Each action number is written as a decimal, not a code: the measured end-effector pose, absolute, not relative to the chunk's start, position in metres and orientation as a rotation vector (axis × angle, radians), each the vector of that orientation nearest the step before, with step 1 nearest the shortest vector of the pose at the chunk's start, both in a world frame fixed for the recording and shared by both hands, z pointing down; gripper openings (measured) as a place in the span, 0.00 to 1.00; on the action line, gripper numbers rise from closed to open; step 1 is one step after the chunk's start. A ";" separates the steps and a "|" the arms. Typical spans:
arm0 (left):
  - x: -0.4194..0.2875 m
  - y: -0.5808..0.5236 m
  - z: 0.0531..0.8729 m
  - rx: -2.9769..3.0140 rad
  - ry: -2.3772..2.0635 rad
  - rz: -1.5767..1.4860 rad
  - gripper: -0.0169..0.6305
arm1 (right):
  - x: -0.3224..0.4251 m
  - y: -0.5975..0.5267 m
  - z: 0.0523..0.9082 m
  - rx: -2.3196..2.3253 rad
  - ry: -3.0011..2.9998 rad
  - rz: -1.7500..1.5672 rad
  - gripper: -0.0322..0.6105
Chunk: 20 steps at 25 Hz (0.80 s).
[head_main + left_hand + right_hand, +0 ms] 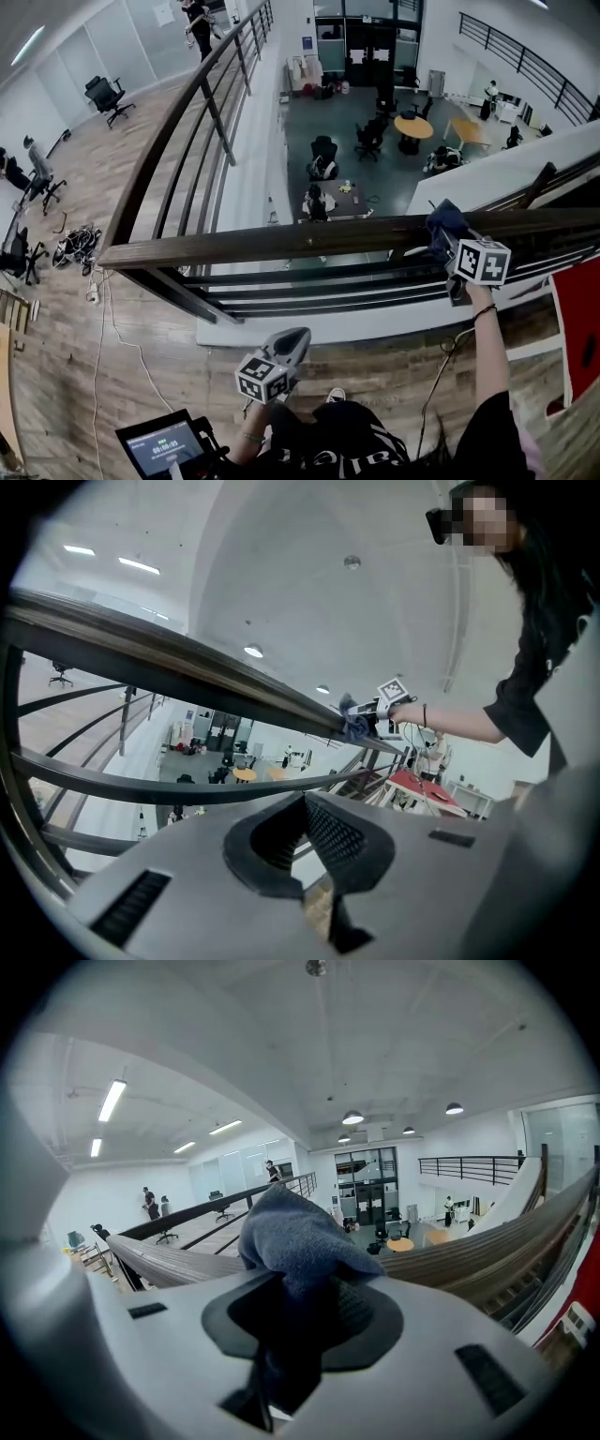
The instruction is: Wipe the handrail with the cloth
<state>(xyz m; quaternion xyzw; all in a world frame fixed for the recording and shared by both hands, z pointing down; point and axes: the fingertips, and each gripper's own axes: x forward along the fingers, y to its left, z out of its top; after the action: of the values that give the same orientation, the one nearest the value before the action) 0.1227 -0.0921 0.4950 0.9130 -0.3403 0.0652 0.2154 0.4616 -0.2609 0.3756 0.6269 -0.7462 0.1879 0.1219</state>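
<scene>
1. Handrail [281, 242], in the head view: the dark wooden bar runs left to right across the person's front and meets a second run at a corner on the left. The blue cloth [442, 223] sits on top of it toward the right end. It is pinched by the right gripper [446, 242], which rests against the rail. The left gripper [292, 342] hangs below the rail, close to the person's body and well apart from the bar.
2. Left gripper view: its jaws are pressed together with nothing between them. The handrail [187, 672] slants overhead, and far along it the cloth [354, 726] is bunched on the bar.
3. Right gripper view: the jaws clamp a fold of the cloth [300, 1237], and its loose bulk drapes onto the handrail [469, 1260] just ahead. The rail's long axis crosses the jaws sideways. I'd judge the wipe calls for a slide leftward along it, since most of the bar lies that way.
</scene>
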 end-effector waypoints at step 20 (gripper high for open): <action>0.089 -0.084 0.501 2.490 -0.982 0.219 0.03 | 0.629 -0.212 0.406 2.119 -1.842 0.637 0.21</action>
<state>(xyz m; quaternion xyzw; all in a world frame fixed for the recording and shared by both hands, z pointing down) 0.0886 -0.0836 0.5008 0.9032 -0.3562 0.0796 0.2260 0.6288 -0.2125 0.4061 0.7297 -0.6343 0.2195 0.1306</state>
